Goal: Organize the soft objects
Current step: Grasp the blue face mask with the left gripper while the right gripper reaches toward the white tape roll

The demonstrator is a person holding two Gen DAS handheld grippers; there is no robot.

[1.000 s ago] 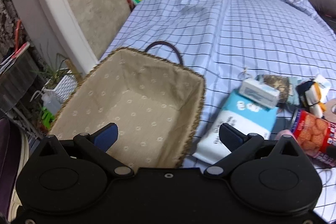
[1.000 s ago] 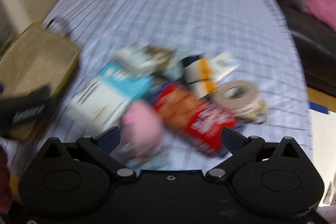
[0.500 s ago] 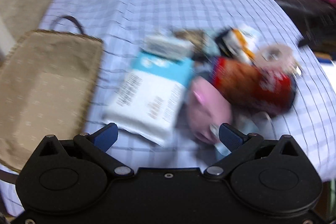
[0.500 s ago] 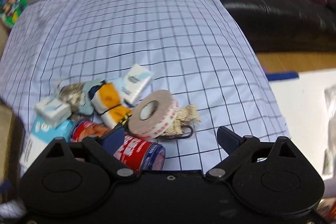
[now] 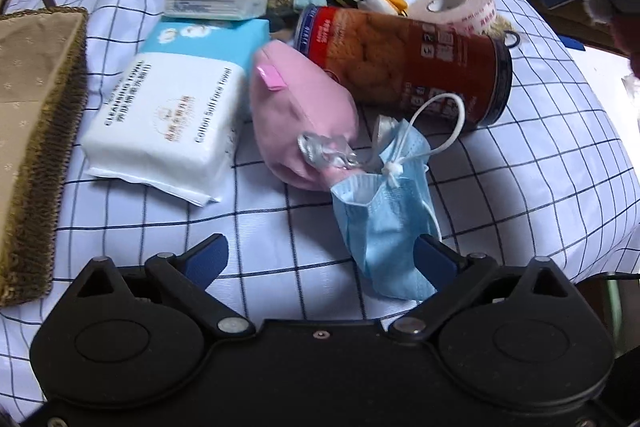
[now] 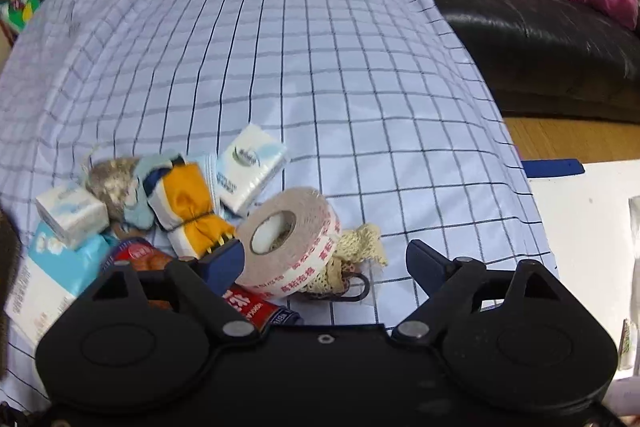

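- Left gripper (image 5: 320, 259) is closing slowly, fingers wide apart, nothing gripped; crumpled light-blue face mask (image 5: 384, 223) is lying just ahead, nearer its right finger, long axis running toward the camera.
- Right gripper (image 6: 326, 261) is closing too, holding nothing; white foam tape roll (image 6: 290, 241) is sitting between its fingers, hard item.
- Woven lined basket (image 5: 36, 131) is sitting left of the pile, so left hand is nearer.
- Checked cloth on the counter (image 6: 320, 67) is lying open beyond; mask is near the front edge.
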